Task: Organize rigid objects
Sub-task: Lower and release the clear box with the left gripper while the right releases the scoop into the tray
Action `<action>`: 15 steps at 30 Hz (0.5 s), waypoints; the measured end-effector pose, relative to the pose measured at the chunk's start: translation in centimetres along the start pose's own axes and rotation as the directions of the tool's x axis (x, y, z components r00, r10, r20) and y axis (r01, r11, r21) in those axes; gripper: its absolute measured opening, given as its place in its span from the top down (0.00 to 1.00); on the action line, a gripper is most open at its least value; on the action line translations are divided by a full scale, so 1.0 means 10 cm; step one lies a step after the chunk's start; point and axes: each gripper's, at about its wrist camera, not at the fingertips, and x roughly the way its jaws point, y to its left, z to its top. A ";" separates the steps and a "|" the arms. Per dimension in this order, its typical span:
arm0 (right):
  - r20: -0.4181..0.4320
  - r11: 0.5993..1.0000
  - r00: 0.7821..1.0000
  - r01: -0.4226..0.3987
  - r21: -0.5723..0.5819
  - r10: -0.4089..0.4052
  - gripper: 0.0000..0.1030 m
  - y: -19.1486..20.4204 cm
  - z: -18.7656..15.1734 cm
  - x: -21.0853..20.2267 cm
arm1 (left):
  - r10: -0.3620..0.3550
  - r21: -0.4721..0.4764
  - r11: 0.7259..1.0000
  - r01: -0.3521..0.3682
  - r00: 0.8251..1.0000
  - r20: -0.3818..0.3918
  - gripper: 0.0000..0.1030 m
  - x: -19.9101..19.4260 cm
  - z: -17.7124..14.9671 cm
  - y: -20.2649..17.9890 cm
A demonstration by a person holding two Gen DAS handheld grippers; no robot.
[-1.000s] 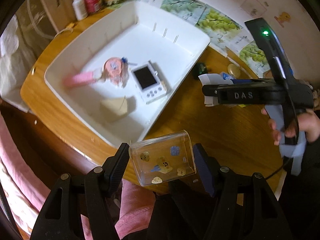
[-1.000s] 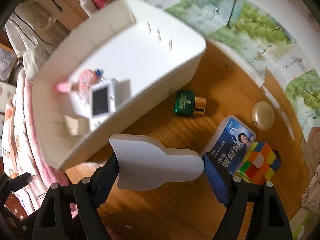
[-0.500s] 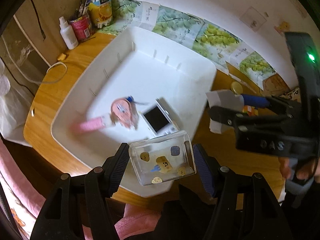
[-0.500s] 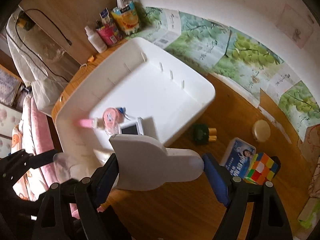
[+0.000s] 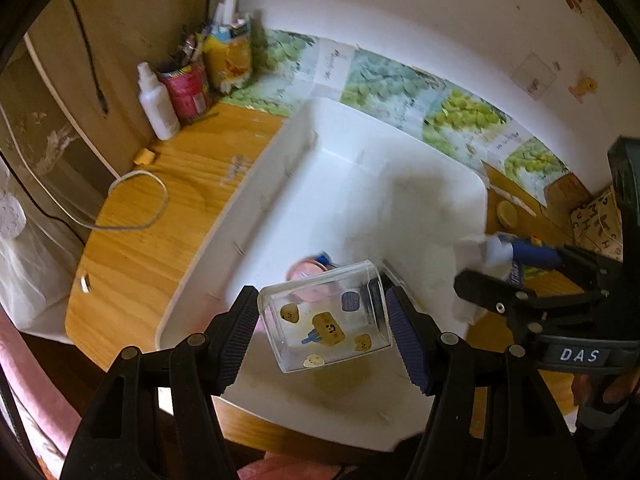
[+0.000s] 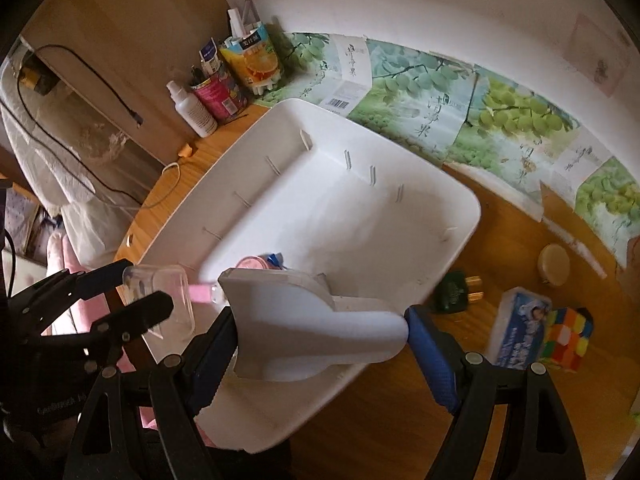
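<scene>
A clear plastic box, dotted with yellow cartoon stickers, is clamped between the pads of the left gripper and held above the near part of the white bin. A white flat piece with a rounded handle end is gripped crosswise by the right gripper, also above the bin's near edge. Inside the bin, a pink round item and a pink strip are seen, both partly hidden behind the held things. On the wooden table, to the right of the bin, a dark green bottle with a gold cap is lying, and further right a blue-and-white box touching a colour cube. A round cream compact is set near the grape-print paper. At the far left corner a white spray bottle, a red can of pens and a yellow carton are grouped. A white cable is looped left of the bin.
</scene>
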 end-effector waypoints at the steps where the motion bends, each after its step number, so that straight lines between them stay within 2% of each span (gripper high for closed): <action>1: 0.003 1.000 1.000 -0.004 0.010 0.004 0.19 0.01 -0.01 0.02 | 0.001 0.002 1.000 -0.001 1.000 0.017 0.33 0.00 0.00 0.05; 7: 0.030 0.997 0.999 -0.044 0.064 0.042 0.19 0.11 -0.10 0.17 | -0.002 0.026 1.000 0.000 0.994 0.105 0.33 -0.02 0.01 0.25; 11: 0.055 0.993 0.997 -0.068 0.101 0.062 0.19 0.16 -0.14 0.26 | 0.005 0.034 0.999 -0.009 0.993 0.120 0.33 0.00 0.03 0.32; 15: 0.071 0.989 0.995 -0.083 0.120 0.075 0.19 0.20 -0.17 0.32 | 0.024 0.057 0.998 -0.030 0.995 0.099 0.33 0.06 0.05 0.33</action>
